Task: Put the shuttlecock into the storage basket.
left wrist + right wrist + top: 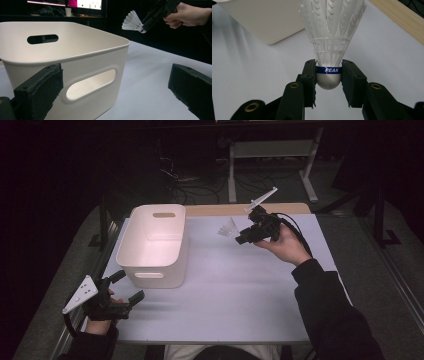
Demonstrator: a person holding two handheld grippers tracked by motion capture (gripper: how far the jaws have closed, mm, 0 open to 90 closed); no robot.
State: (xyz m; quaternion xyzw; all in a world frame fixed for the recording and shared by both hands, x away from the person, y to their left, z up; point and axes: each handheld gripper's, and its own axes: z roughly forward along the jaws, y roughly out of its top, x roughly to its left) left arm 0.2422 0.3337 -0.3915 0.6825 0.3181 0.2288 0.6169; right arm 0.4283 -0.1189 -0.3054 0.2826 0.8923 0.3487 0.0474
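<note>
A white shuttlecock (pixel 331 30) with a blue band and a rounded white base is clamped by that base in my right gripper (pixel 328 72). In the high view the right gripper (pixel 243 235) holds the shuttlecock (pixel 228 228) in the air over the table's far middle, to the right of the white plastic bin (pixel 155 245). The left gripper view shows the shuttlecock (pixel 132 22) above and beyond the bin (pixel 62 57). My left gripper (pixel 126 287) rests open near the table's front left corner, just in front of the bin, nothing between its fingers (pixel 40 90).
The white table top (pixel 240 285) stretches wide between the two hands. A wooden strip (pixel 240 209) runs along the far edge. Beyond it stand a white frame (pixel 270 165) and cables on a dark floor. Monitors (pixel 85 3) glow in the background.
</note>
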